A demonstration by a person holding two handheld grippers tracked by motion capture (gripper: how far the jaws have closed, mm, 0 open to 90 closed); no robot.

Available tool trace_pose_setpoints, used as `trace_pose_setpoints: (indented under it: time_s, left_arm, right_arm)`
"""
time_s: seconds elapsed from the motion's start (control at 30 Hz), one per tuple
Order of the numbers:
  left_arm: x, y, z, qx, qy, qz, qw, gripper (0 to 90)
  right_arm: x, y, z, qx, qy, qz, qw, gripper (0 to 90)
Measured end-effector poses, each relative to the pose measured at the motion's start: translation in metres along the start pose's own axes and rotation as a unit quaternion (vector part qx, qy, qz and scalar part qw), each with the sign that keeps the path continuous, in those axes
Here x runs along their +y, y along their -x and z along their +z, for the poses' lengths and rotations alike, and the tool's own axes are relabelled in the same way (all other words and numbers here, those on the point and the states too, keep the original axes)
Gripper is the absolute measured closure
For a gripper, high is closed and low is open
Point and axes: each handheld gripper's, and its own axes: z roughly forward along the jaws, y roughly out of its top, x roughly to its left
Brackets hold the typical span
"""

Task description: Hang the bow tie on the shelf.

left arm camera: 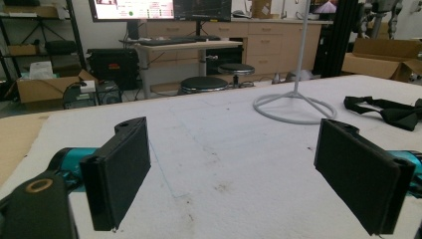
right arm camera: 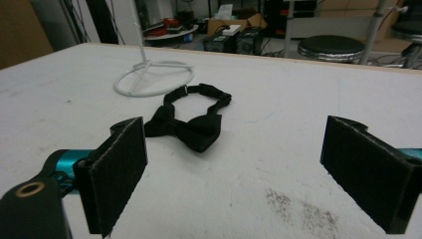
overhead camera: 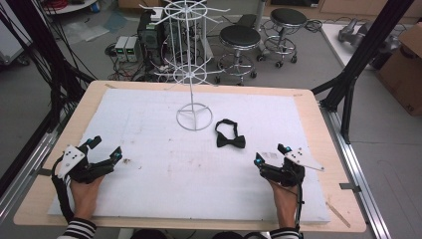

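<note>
A black bow tie (overhead camera: 230, 136) with its looped strap lies flat on the white mat (overhead camera: 164, 164), just right of the white wire rack's ring base (overhead camera: 194, 117). In the right gripper view the bow tie (right arm camera: 191, 122) lies ahead and a little left of centre, the ring base (right arm camera: 153, 78) behind it. My right gripper (overhead camera: 271, 155) rests open near the front right of the mat, short of the tie. At the front left my left gripper (overhead camera: 105, 148) is open and empty. In the left gripper view the tie (left arm camera: 390, 110) sits far right, past the ring base (left arm camera: 294, 106).
The tall white wire display rack (overhead camera: 188, 40) rises from the mat's far centre with hooks sticking outward. Dirty smudges (overhead camera: 130, 161) mark the mat. The wooden table edge (overhead camera: 328, 144) frames the mat. Black stools (overhead camera: 240, 45), computers and a cardboard box (overhead camera: 405, 64) stand on the floor beyond.
</note>
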Motion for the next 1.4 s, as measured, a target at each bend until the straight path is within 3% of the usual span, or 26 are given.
trace_pose_setpoints:
  time_s: [0.23, 0.33, 0.47, 0.57, 0.63, 0.67, 0.73, 0.83, 1.03, 1.13, 1.4]
  left_arm:
    - [0.0, 0.0, 0.0, 0.001, 0.001, -0.002, 1.0, 14.8]
    - [0.0, 0.0, 0.0, 0.0, 0.001, -0.002, 1.0, 14.8]
    - [0.0, -0.001, 0.0, 0.001, 0.001, -0.004, 1.0, 14.8]
    - [0.0, -0.001, 0.0, 0.002, 0.001, -0.005, 1.0, 14.8]
    - [0.0, -0.001, 0.0, 0.002, 0.001, -0.006, 1.0, 14.8]
    - [0.0, -0.001, 0.0, 0.002, 0.001, -0.006, 1.0, 14.8]
    - [0.0, -0.001, 0.0, 0.001, 0.0, -0.006, 1.0, 14.8]
    - [0.0, 0.0, 0.0, 0.0, 0.002, -0.004, 1.0, 14.7]
    - [0.0, -0.001, 0.0, 0.0, 0.002, -0.006, 1.0, 14.7]
    - [0.0, -0.001, 0.0, -0.001, 0.001, -0.006, 1.0, 14.7]
    - [0.0, -0.001, 0.0, 0.0, 0.002, -0.006, 1.0, 14.7]
  right_arm:
    - [0.025, -0.003, 0.012, 0.007, -0.04, -0.02, 0.999, 10.1]
    - [0.031, -0.003, 0.016, 0.011, -0.047, -0.016, 0.9987, 10.1]
    - [0.043, -0.002, 0.03, 0.033, -0.08, -0.006, 0.9962, 10.1]
    - [0.047, -0.002, 0.036, 0.022, -0.096, -0.014, 0.995, 10.1]
    - [0.053, -0.002, 0.046, 0.02, -0.121, -0.013, 0.9924, 10.2]
    - [0.053, -0.002, 0.046, 0.02, -0.121, -0.013, 0.9924, 10.2]
    - [0.058, -0.001, 0.056, 0.035, -0.142, -0.007, 0.9891, 10.3]
    - [0.061, -0.001, 0.061, 0.044, -0.15, -0.005, 0.9877, 15.0]
    - [0.07, 0.003, 0.081, 0.061, -0.183, 0.012, 0.9812, 15.4]
    - [0.071, 0.003, 0.084, 0.065, -0.178, 0.018, 0.9817, 16.9]
    - [0.066, 0.008, 0.095, 0.074, -0.208, 0.022, 0.975, 20.8]
